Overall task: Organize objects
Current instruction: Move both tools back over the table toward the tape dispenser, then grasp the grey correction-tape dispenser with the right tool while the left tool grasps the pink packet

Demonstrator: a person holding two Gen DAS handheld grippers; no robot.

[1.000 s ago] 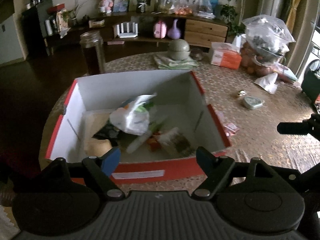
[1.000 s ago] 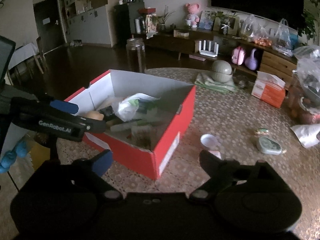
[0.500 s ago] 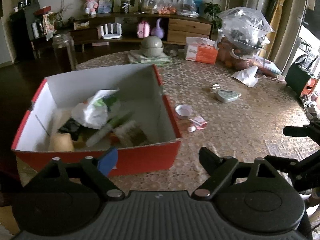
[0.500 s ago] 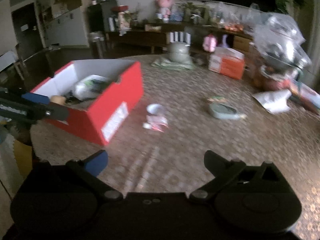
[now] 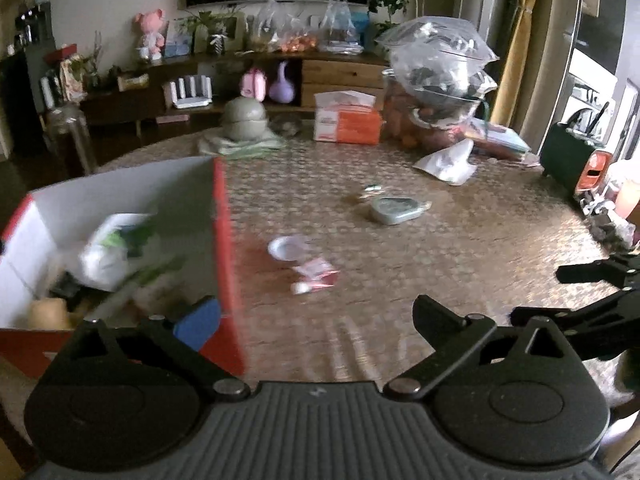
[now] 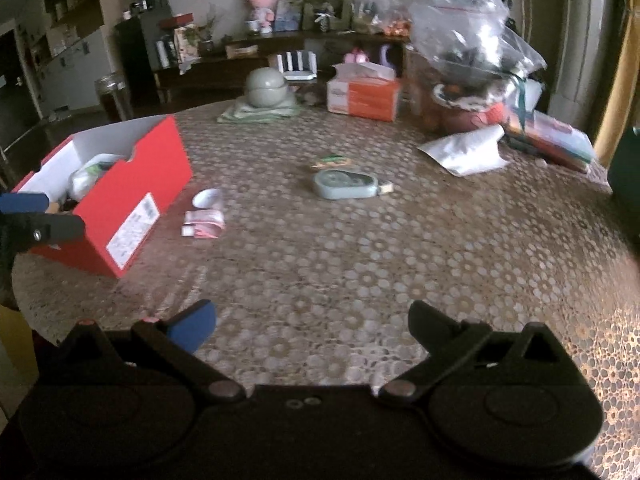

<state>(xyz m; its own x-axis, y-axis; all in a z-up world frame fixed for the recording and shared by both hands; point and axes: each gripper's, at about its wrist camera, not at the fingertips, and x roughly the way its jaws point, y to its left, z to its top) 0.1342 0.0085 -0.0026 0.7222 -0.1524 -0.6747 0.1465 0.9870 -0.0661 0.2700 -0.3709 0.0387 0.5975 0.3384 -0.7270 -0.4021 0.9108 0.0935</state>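
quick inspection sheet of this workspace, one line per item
surface: round table with a patterned cloth
job's things: red box, open, part filled; small white cup, pink packet and grey case lie loose on the cloth
clutter: tissue box, grey bowls on a folded cloth, clear bags, white pouch
grippers: left tongs and right tongs both open, nothing between them; the left has just been opening
cables: nothing seen
surroundings: sideboard with a pink toy, glass jar, curtain
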